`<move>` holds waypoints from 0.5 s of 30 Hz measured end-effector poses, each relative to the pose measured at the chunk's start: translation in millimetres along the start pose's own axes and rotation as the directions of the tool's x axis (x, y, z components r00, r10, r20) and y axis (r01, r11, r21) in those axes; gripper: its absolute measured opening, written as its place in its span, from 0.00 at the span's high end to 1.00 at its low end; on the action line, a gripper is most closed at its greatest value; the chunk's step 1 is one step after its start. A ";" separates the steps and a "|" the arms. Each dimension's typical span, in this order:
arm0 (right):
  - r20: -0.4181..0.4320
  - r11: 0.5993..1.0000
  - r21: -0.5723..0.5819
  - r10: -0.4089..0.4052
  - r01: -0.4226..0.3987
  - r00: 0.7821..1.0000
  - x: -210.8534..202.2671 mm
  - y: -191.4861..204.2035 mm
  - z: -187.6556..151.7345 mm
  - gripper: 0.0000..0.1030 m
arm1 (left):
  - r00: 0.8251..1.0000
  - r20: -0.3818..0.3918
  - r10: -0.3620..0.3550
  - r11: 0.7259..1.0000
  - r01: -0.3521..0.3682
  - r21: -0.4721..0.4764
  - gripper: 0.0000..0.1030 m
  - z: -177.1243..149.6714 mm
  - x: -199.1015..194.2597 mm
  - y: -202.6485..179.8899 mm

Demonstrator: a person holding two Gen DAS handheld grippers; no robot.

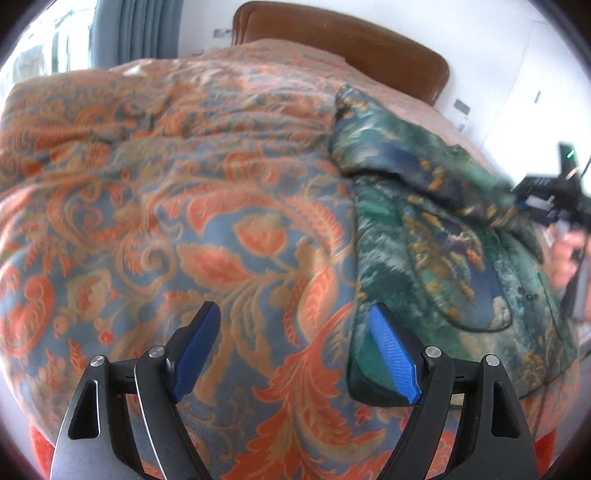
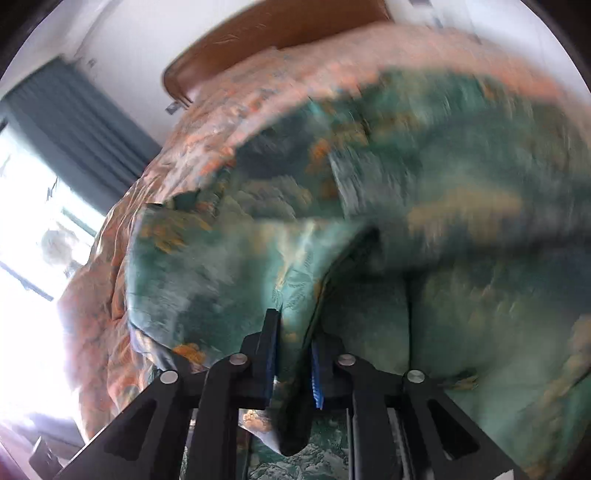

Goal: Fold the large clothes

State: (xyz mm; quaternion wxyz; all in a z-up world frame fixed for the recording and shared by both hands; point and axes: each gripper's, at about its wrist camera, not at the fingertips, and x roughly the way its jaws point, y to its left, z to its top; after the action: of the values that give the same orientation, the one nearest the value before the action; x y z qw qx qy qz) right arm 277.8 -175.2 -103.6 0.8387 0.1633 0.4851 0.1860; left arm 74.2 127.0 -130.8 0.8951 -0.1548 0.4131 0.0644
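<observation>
Up close in the right wrist view, the right gripper has its blue pads pressed together on a fold of the green garment, which bunches up between them and spills out past the tips. Much of that view is blurred on the right side, so the garment's far edge cannot be made out there.

From the left wrist view, the left gripper hangs with its fingers spread wide apart and nothing between them, above the orange and blue paisley bedspread. Its right finger sits just at the near left corner of the garment, though whether it touches the cloth cannot be told.

The garment lies on the right part of the bed, one sleeve or flap folded across its upper half. At the far right of this view the other gripper and a hand holding it show at the garment's right edge, blurred. A brown headboard stands at the far end, and a grey curtain hangs far left beside a bright window.
</observation>
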 end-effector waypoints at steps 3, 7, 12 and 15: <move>0.120 0.997 -0.061 -0.041 0.048 0.992 -33.9 3.2 38.0 0.88 | 1.000 0.002 0.002 1.000 -0.002 -0.001 0.18 0.4 2.0 -0.6; 0.230 0.989 -0.072 -0.108 0.127 0.967 -57.1 -15.4 94.0 0.88 | 1.000 0.009 0.013 1.000 -0.013 0.024 0.18 2.7 2.7 -8.4; 0.133 0.981 0.000 -0.194 0.196 0.972 -24.0 -59.1 103.3 0.88 | 0.999 0.008 0.036 0.997 -0.037 0.061 0.18 2.0 4.1 -18.1; 0.053 0.976 0.087 -0.203 0.198 0.978 -0.3 -83.5 84.6 0.88 | 0.999 -0.001 0.033 0.997 -0.032 0.063 0.18 4.5 5.8 -20.6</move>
State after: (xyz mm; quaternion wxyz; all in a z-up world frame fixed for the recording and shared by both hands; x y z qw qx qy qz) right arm 364.5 -256.5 -101.0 0.8605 0.1530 0.4801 0.0754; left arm 86.2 109.0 -127.8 0.8981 -0.1196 0.4181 0.0656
